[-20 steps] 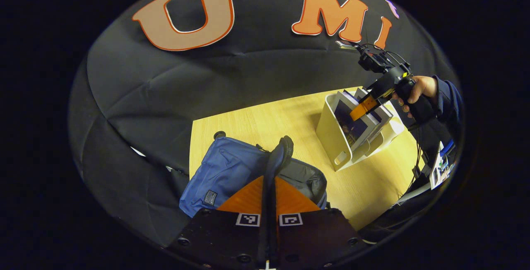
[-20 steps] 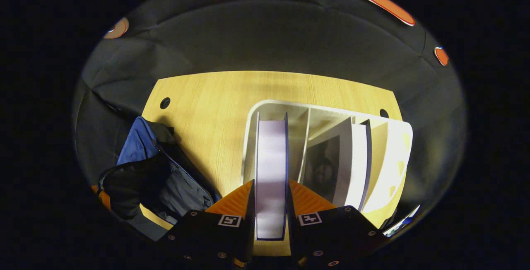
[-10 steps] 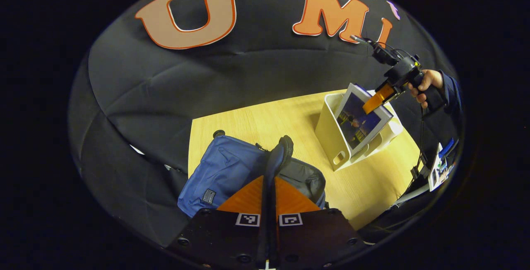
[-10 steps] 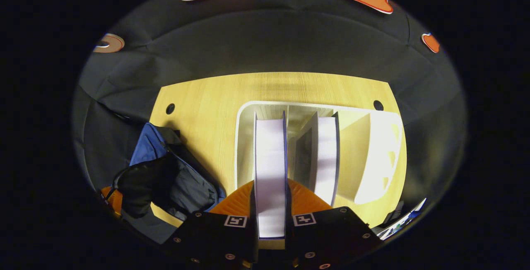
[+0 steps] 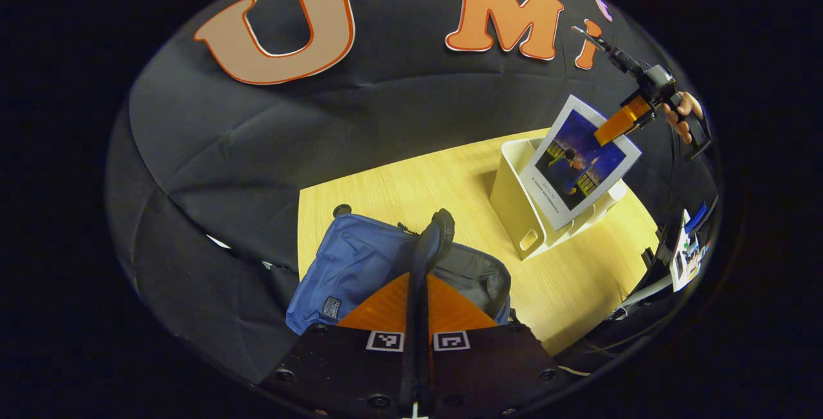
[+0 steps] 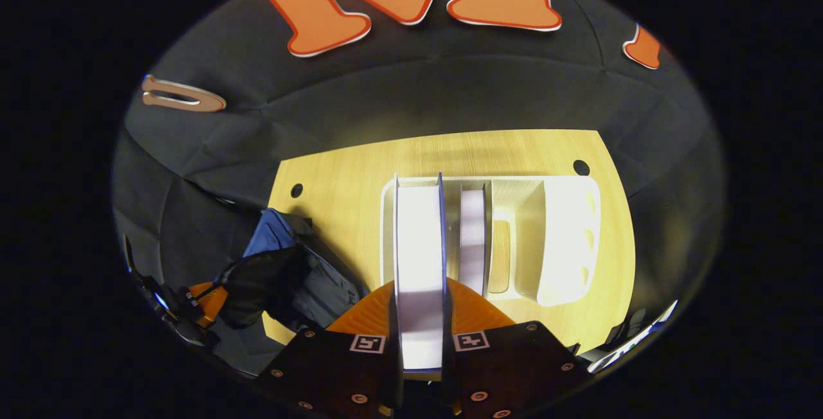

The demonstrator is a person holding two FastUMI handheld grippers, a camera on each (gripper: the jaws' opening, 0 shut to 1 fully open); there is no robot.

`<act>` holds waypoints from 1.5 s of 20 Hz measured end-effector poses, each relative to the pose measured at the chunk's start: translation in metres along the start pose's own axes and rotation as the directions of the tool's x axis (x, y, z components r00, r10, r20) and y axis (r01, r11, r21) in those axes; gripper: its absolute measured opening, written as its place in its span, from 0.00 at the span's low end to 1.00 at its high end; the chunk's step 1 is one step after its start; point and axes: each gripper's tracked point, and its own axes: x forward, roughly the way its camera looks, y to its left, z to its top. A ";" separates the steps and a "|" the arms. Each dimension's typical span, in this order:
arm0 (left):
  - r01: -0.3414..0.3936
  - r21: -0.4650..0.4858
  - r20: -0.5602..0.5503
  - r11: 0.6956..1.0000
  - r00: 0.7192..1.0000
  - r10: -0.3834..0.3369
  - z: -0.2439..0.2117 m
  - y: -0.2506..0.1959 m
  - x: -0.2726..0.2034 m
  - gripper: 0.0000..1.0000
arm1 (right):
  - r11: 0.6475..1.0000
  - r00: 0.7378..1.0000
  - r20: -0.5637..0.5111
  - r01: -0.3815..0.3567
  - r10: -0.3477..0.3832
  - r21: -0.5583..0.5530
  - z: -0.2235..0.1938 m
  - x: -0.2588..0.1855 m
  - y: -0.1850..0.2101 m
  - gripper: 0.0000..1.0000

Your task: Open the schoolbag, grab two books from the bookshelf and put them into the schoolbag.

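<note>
**A:** White-edged and dark blue on its cover, the thin rectangular book (image 5: 582, 162) is hanging in the air above the white plastic slotted bookshelf (image 5: 514, 204), its lower corner overlapping the shelf's rim. The right gripper (image 5: 617, 124) is pinching the book by its upper edge, one finger pressing on each cover.

**B:** Which way is the bag lying from there?

**A:** The blue fabric schoolbag (image 5: 350, 261) is sitting on the pale wooden table (image 5: 411, 184), well apart from the shelf, to the left and nearer. In the right gripper view the schoolbag (image 6: 302, 277) is lying low and left of the fingers, while the book's page edge (image 6: 419, 258) is running straight ahead between them.

**B:** And the other hand?

**A:** The left gripper (image 5: 416, 290) is right at the bag, its fingers pressed together on the black carry strap (image 5: 432, 242), holding the mouth up. A dark grey lining is showing, so I judge the bag open.

**B:** Anything in the way?

**A:** Bare tabletop is lying between shelf and bag. A second white-edged book (image 6: 473, 239) is standing in the shelf. The raised strap and the left gripper are crowding the opening.
</note>
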 end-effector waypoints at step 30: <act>0.050 -0.152 0.015 0.987 0.999 -0.049 -0.003 0.001 0.020 0.02 | 0.789 0.872 0.122 -0.482 0.474 0.382 -0.168 0.056 0.153 0.23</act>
